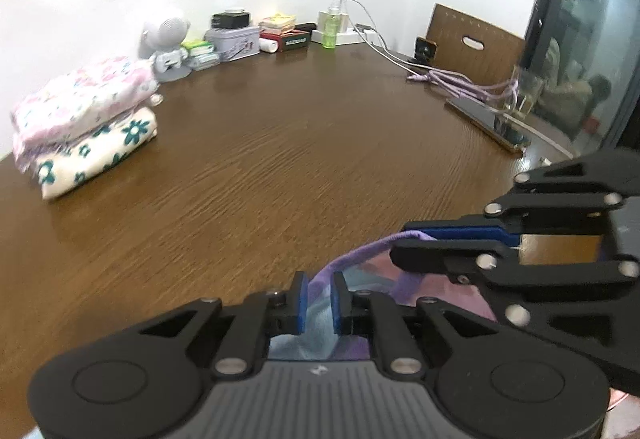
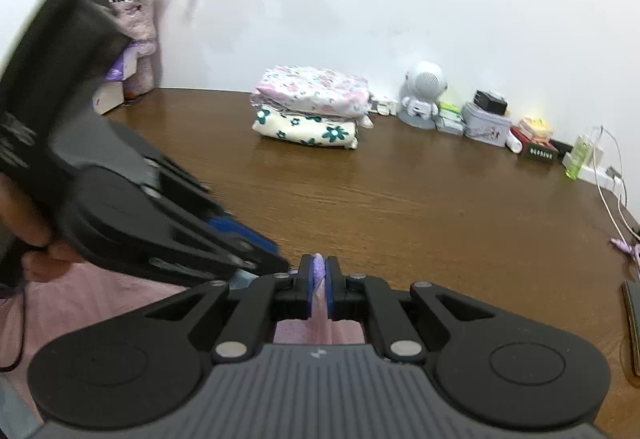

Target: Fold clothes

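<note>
The left hand-held gripper [image 1: 319, 299] pinches a purple-edged garment [image 1: 360, 259] between its blue pads, the cloth bunched in the narrow gap and trailing down under the tool in light blue and purple folds. The right hand-held gripper [image 2: 319, 285] is pressed together on a thin fold of the same garment's lilac edge, with pale pink fabric showing just below its fingers. The two tools sit close to each other at the near edge of the brown wooden surface [image 1: 280, 159]; in the left wrist view the right tool comes in from the right side with the purple hem running from one to the other. In the right wrist view the left tool is blurred at the left, and a hand [image 2: 28, 239] grips its handle.

Toward the far edge of the surface, near the wall, stands a stack of folded clothes [image 2: 310, 107]: a pink floral piece on top of a cream piece with dark green flowers. Just beside it along the far edge are a small white robot-shaped figure [image 2: 424, 93], a grey tin [image 2: 486, 123], small boxes and a green bottle [image 2: 578, 155]. A vase of dried roses [image 2: 138, 39] stands in the far left corner. White and purple cables [image 1: 460, 83] lie near the right edge.
</note>
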`<action>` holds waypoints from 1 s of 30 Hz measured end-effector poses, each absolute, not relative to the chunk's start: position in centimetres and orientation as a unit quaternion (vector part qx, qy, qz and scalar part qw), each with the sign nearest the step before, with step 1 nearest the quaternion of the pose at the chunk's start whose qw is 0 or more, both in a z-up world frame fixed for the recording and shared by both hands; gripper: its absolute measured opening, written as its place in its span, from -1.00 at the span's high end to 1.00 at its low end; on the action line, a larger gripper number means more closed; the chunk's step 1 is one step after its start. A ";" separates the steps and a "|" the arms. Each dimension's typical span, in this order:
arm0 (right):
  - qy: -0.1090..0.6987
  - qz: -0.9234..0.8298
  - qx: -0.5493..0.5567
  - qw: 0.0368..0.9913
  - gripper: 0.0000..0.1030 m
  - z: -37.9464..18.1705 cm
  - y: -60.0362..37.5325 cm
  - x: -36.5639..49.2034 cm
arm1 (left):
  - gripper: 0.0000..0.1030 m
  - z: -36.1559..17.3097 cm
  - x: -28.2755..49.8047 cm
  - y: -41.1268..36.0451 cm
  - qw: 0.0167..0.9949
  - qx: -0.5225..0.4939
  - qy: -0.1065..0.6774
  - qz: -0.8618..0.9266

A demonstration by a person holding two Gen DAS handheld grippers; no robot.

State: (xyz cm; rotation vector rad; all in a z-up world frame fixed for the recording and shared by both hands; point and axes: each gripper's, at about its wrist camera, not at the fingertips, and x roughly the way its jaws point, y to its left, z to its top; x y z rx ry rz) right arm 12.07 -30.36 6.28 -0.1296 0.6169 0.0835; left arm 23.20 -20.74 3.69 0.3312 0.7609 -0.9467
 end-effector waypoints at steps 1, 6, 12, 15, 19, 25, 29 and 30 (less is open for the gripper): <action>0.299 0.046 -0.069 0.951 0.89 6.3 -30.2 11.9 | 0.78 3.5 23.1 -21.0 0.809 0.161 0.346 -0.446; 0.285 0.053 -0.089 0.953 0.89 6.2 -29.8 11.3 | 0.75 2.9 22.6 -21.5 0.793 0.187 0.329 -0.478; 0.281 0.057 -0.078 0.955 0.89 6.1 -30.4 11.1 | 0.42 2.6 22.9 -21.6 0.780 0.192 0.342 -0.487; 0.281 0.062 -0.077 0.955 0.89 5.8 -30.4 11.1 | 0.42 2.2 22.8 -21.8 0.778 0.205 0.343 -0.485; 0.276 0.072 -0.074 0.955 0.89 5.5 -30.4 10.9 | 0.94 1.7 22.5 -22.3 0.771 0.218 0.338 -0.493; 0.285 0.059 -0.061 0.955 0.89 4.9 -31.0 11.5 | 0.95 2.3 21.0 -22.5 0.822 0.224 0.283 -0.442; 0.295 0.039 -0.043 0.954 0.89 4.4 -31.3 12.3 | 0.95 2.5 21.1 -22.3 0.856 0.198 0.262 -0.400; 0.297 0.037 -0.036 0.953 0.89 4.2 -31.4 12.4 | 0.95 2.5 21.1 -22.2 0.861 0.195 0.257 -0.394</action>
